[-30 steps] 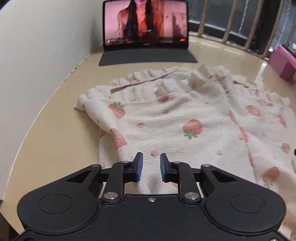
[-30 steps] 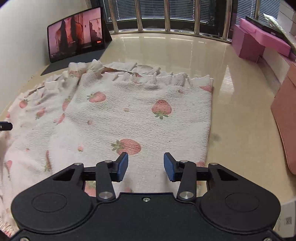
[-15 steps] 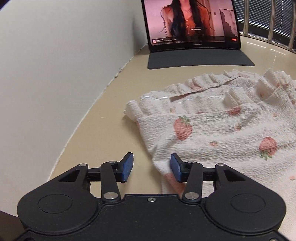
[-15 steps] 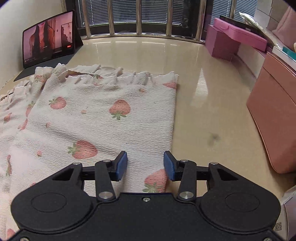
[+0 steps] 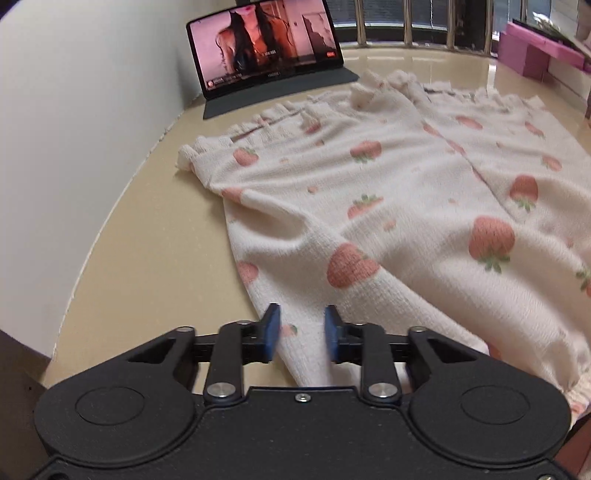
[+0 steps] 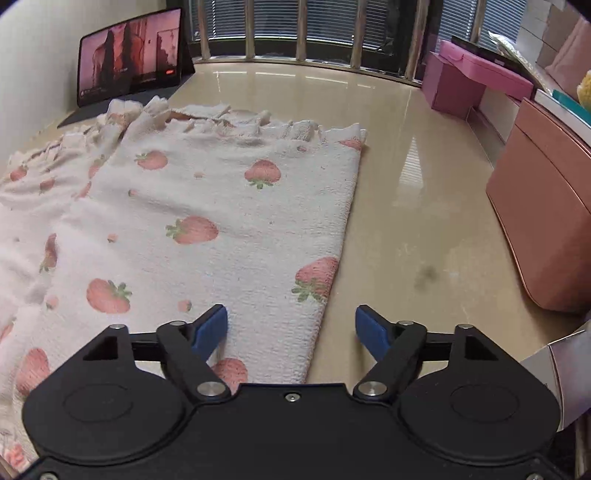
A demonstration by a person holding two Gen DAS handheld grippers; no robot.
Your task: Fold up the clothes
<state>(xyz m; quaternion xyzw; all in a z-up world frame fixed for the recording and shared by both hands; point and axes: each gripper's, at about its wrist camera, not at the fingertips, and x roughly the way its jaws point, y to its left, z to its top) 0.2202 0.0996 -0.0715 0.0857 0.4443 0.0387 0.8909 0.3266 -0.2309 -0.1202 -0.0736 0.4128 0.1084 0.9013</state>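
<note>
A cream garment [image 5: 388,192] with a strawberry print and a ruffled far hem lies spread on the beige table [image 5: 147,258]. My left gripper [image 5: 301,334] sits at the garment's near left edge. Its blue jaws are closing and stand narrow, and a ridge of the cloth fills the gap between them. In the right wrist view the garment [image 6: 207,206] lies flat, with its straight right edge running toward me. My right gripper [image 6: 291,330] straddles that edge low over the table. Its jaws are opening wide, with cloth under the left pad and bare table under the right pad, and neither pad presses on anything.
A tablet [image 5: 266,40] playing a video stands at the far left by the white wall [image 5: 74,129]. A metal railing [image 6: 303,33] lines the table's back. Pink boxes [image 6: 476,81] and a brown case [image 6: 543,221] stand along the right side.
My left gripper swung right from beside the garment's left corner onto its edge, and its jaws narrowed. My right gripper's jaws spread wide and moved slightly right along the garment's edge.
</note>
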